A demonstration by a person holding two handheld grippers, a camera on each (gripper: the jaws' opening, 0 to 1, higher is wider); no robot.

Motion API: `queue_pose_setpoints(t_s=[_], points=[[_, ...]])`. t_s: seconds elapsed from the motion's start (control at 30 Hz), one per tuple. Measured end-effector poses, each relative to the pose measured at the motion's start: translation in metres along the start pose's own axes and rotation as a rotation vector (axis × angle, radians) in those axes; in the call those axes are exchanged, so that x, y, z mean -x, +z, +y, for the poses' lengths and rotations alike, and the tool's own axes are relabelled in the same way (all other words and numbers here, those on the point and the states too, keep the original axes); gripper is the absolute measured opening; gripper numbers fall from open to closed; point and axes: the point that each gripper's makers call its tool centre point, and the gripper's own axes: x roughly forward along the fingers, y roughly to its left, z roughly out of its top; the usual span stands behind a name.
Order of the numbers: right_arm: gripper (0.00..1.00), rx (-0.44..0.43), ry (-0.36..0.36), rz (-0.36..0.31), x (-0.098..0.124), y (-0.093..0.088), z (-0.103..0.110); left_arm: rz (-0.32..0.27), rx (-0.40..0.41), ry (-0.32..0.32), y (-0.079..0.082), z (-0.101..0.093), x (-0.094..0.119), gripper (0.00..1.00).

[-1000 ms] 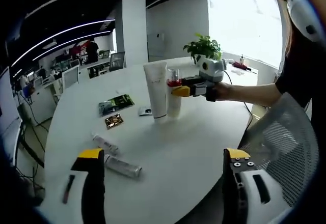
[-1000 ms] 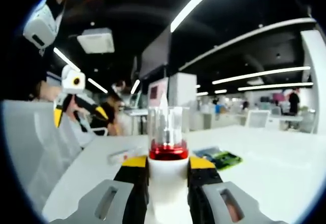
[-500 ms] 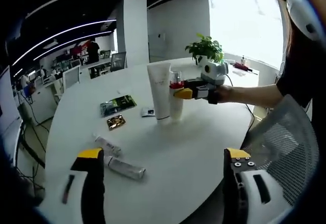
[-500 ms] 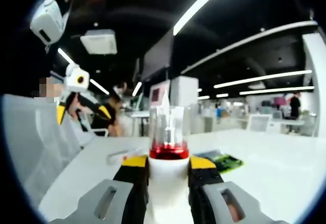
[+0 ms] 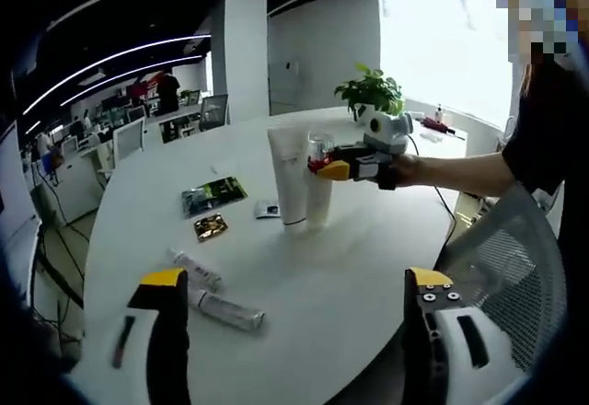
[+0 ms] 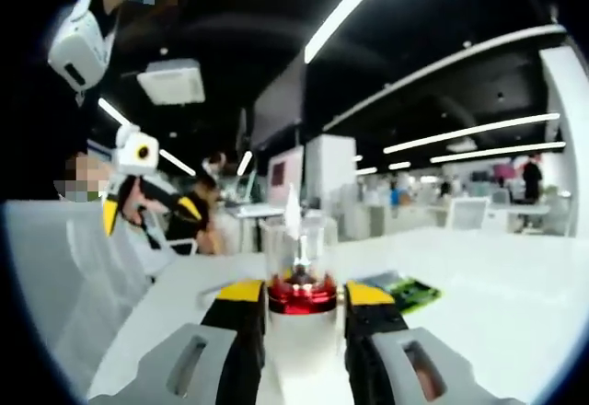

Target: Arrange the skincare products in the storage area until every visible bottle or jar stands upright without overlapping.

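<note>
Right gripper clamps the red-collared pump bottle upright, while left gripper stands wide apart, holding nothing.

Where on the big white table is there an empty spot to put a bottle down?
The widest bare stretch of the table runs between the lying tubes and the standing white tube. The middle is busier: the right gripper holds the pump bottle beside that tube, with sachets nearby.
</note>
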Motion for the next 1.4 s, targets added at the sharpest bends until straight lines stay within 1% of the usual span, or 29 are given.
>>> queue_pose_setpoints(t_s=[0.1, 0.13, 0.17, 0.2, 0.27, 0.33, 0.37, 0.4, 0.47, 0.5, 0.57, 0.6, 0.63, 0.67, 0.77, 0.8, 0.83, 0.87, 0.9, 0.93, 0.97, 1.0, 1.03, 1.07, 1.1, 1.17, 1.27, 1.4], points=[[0.28, -0.016, -0.01, 0.033, 0.001, -0.002, 0.003, 0.002, -0.002, -0.002, 0.007, 0.001, 0.004, 0.92], [0.29, -0.02, -0.01, 0.042, 0.002, -0.003, 0.002, 0.001, -0.001, -0.003, 0.009, 0.001, 0.006, 0.92], [0.29, -0.025, -0.013, 0.074, 0.004, -0.008, -0.001, 0.001, 0.0, -0.003, 0.011, 0.001, 0.007, 0.92], [0.3, -0.032, -0.018, 0.089, 0.005, -0.01, -0.002, 0.0, 0.003, -0.004, 0.014, 0.001, 0.009, 0.92], [0.32, -0.036, -0.033, 0.101, 0.007, -0.009, -0.004, 0.008, 0.005, -0.007, 0.017, 0.001, 0.011, 0.92], [0.35, -0.047, -0.051, 0.119, 0.009, -0.005, -0.002, 0.031, -0.002, -0.011, 0.018, -0.001, 0.013, 0.93], [0.37, -0.054, -0.074, 0.146, 0.012, -0.004, -0.002, 0.04, -0.006, -0.013, 0.018, -0.002, 0.015, 0.93], [0.37, -0.062, -0.102, 0.17, 0.016, -0.007, -0.004, 0.045, -0.006, -0.017, 0.019, -0.003, 0.016, 0.94], [0.37, -0.065, -0.117, 0.193, 0.021, -0.007, -0.002, 0.06, -0.001, -0.029, 0.019, -0.005, 0.019, 0.95], [0.39, -0.074, -0.132, 0.207, 0.025, -0.007, -0.001, 0.079, 0.001, -0.044, 0.019, -0.008, 0.02, 0.95], [0.45, -0.085, -0.152, 0.228, 0.03, -0.006, 0.004, 0.102, 0.008, -0.044, 0.018, -0.01, 0.02, 0.99], [0.47, -0.112, -0.173, 0.237, 0.034, -0.004, 0.007, 0.116, 0.005, -0.057, 0.018, -0.013, 0.022, 0.99], [0.51, -0.142, -0.187, 0.219, 0.036, 0.0, 0.009, 0.12, 0.002, -0.063, 0.019, -0.016, 0.022, 0.99], [0.53, -0.168, -0.198, 0.191, 0.039, 0.006, 0.012, 0.122, 0.002, -0.062, 0.02, -0.017, 0.022, 0.99], [0.53, -0.162, -0.221, 0.214, 0.047, 0.009, 0.021, 0.141, 0.011, -0.068, 0.02, -0.018, 0.024, 0.98], [0.55, -0.176, -0.244, 0.234, 0.052, 0.008, 0.025, 0.143, 0.031, -0.059, 0.021, -0.017, 0.024, 0.98], [0.57, -0.194, -0.249, 0.234, 0.054, 0.009, 0.029, 0.139, 0.048, -0.055, 0.022, -0.017, 0.025, 0.98], [0.59, -0.21, -0.255, 0.238, 0.057, 0.009, 0.032, 0.133, 0.074, -0.06, 0.024, -0.017, 0.025, 0.98], [0.62, -0.24, -0.275, 0.252, 0.061, 0.008, 0.037, 0.114, 0.132, -0.079, 0.027, -0.02, 0.025, 0.97], [0.65, -0.244, -0.282, 0.256, 0.063, 0.009, 0.041, 0.109, 0.187, -0.101, 0.029, -0.023, 0.026, 0.97], [0.66, -0.243, -0.283, 0.259, 0.065, 0.009, 0.046, 0.101, 0.225, -0.118, 0.031, -0.025, 0.027, 0.96], [0.65, -0.245, -0.285, 0.269, 0.067, 0.01, 0.051, 0.093, 0.254, -0.119, 0.033, -0.025, 0.027, 0.95], [0.63, -0.252, -0.284, 0.277, 0.07, 0.011, 0.059, 0.087, 0.246, -0.109, 0.034, -0.021, 0.029, 0.94], [0.63, -0.265, -0.286, 0.277, 0.071, 0.012, 0.063, 0.09, 0.237, -0.108, 0.034, -0.021, 0.03, 0.93], [0.65, -0.292, -0.293, 0.275, 0.073, 0.014, 0.07, 0.097, 0.23, -0.107, 0.034, -0.022, 0.032, 0.93], [0.67, -0.297, -0.303, 0.272, 0.077, 0.019, 0.08, 0.113, 0.211, -0.104, 0.034, -0.022, 0.035, 0.94], [0.69, -0.301, -0.317, 0.304, 0.083, 0.02, 0.093, 0.107, 0.219, -0.112, 0.036, -0.023, 0.04, 0.94], [0.73, -0.32, -0.311, 0.305, 0.088, 0.029, 0.106, 0.104, 0.228, -0.107, 0.035, -0.019, 0.045, 0.95]])
